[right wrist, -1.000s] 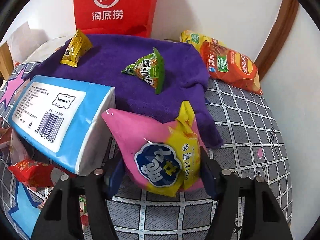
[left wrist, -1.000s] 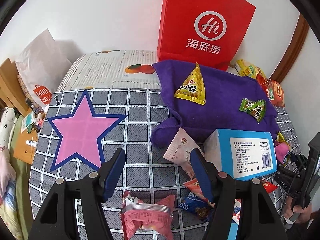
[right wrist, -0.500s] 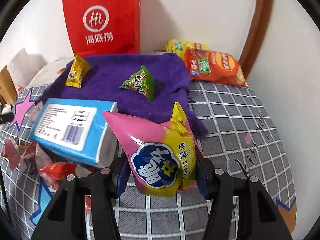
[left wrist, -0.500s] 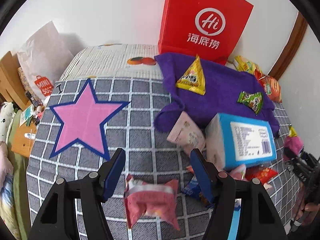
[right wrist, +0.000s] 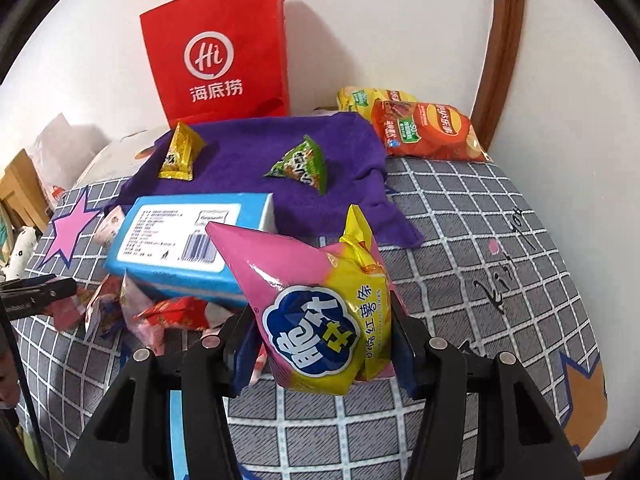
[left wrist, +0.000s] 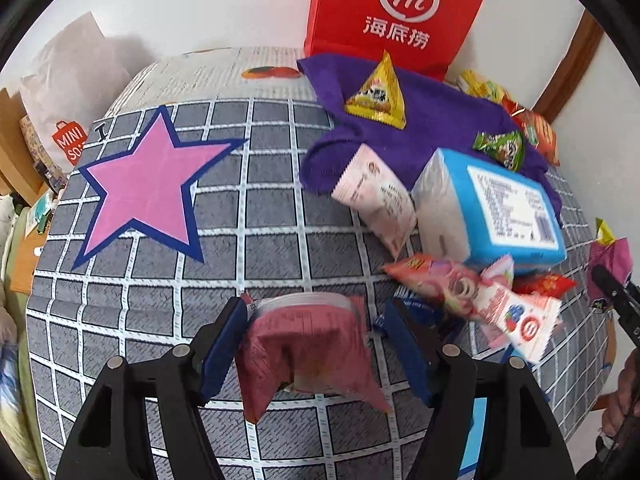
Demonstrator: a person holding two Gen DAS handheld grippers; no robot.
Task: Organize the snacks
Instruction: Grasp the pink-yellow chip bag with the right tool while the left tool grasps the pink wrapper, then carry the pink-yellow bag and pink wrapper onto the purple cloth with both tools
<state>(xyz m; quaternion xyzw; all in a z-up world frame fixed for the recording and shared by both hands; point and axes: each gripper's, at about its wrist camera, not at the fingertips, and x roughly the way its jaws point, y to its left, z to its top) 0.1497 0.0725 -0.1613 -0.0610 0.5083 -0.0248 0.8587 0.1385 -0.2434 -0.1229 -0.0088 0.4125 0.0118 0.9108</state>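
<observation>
My left gripper (left wrist: 316,344) stands open around a dull pink snack pack (left wrist: 308,348) that lies between its fingers on the grid cloth. My right gripper (right wrist: 324,344) is shut on a pink and yellow chip bag (right wrist: 320,312) and holds it above the cloth. A purple towel (right wrist: 256,152) carries a yellow triangle pack (right wrist: 178,154) and a green triangle pack (right wrist: 304,166). A blue tissue pack (right wrist: 188,240) lies in front of it, with several small snack packs (left wrist: 472,292) heaped beside it.
A red paper bag (right wrist: 220,60) stands against the wall behind the towel. Orange and yellow chip bags (right wrist: 424,128) lie at the back right by a wooden frame. A pink star (left wrist: 148,188) marks the grid cloth at left. The bed edge drops off at left.
The left gripper has moved forward so the dull pink pack now sits between its fingers. The right gripper has lifted and pulled back with the chip bag still in it.
</observation>
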